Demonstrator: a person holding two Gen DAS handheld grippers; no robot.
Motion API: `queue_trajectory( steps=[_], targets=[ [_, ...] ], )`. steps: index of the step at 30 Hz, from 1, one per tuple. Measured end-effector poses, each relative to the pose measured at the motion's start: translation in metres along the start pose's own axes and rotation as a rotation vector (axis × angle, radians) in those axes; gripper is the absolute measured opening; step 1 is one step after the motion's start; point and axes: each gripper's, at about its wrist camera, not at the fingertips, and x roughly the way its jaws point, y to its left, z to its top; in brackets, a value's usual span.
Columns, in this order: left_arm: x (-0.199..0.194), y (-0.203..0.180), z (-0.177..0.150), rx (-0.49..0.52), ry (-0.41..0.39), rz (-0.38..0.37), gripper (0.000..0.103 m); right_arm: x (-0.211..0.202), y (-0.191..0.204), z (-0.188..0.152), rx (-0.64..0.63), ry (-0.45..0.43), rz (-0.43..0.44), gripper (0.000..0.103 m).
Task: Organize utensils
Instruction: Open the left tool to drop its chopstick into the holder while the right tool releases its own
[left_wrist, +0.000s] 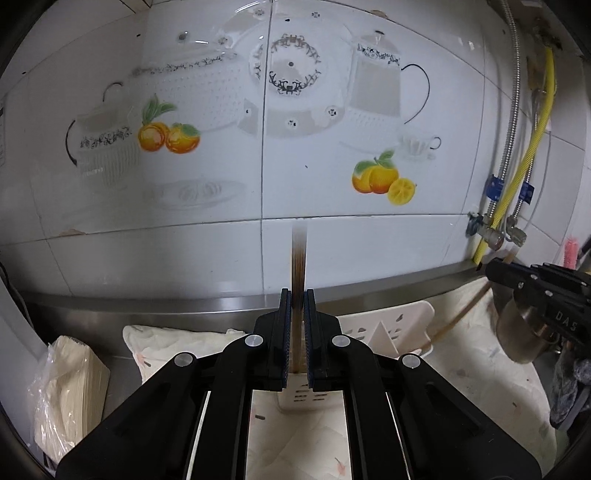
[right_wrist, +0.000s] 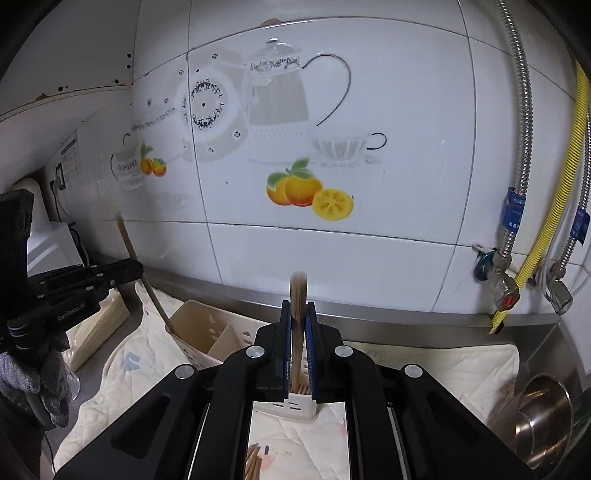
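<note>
My left gripper (left_wrist: 297, 295) is shut on a dark brown chopstick (left_wrist: 298, 254) that stands upright between its pads. A cream plastic utensil holder (left_wrist: 384, 328) with dividers stands just beyond and below the left gripper. My right gripper (right_wrist: 298, 306) is shut on a light brown chopstick (right_wrist: 297, 291), also upright, over the same holder (right_wrist: 207, 332). More chopsticks (right_wrist: 255, 461) lie on the cloth below the right gripper. Each gripper shows in the other's view, the right one (left_wrist: 535, 291) and the left one (right_wrist: 74, 291).
A white patterned cloth (right_wrist: 424, 365) covers the steel counter against a tiled wall. A steel pot (right_wrist: 543, 413) sits at the right. Hoses and valves (right_wrist: 506, 258) hang on the right wall. A bagged stack of paper (left_wrist: 70, 387) lies at the left.
</note>
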Motion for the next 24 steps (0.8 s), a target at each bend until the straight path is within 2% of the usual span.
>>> queue_trajectory(
  steps=[5,8,13,17,24],
  targets=[
    [-0.013,0.0,0.001,-0.002,-0.015,-0.008,0.009,-0.01,-0.003,0.002,-0.007,-0.022,-0.023,0.012],
    [-0.029,-0.001,0.0,-0.004,-0.034,-0.006,0.019,-0.026,-0.004,0.002,-0.009,-0.053,-0.041,0.018],
    [-0.065,-0.006,-0.01,-0.001,-0.071,-0.019,0.023,-0.063,0.0,-0.006,-0.023,-0.092,-0.047,0.023],
    [-0.09,-0.009,-0.031,0.011,-0.068,-0.01,0.032,-0.087,0.011,-0.029,-0.043,-0.087,-0.033,0.024],
    [-0.117,-0.008,-0.076,-0.009,-0.03,-0.034,0.035,-0.108,0.033,-0.086,-0.06,-0.026,0.002,0.024]
  ],
)
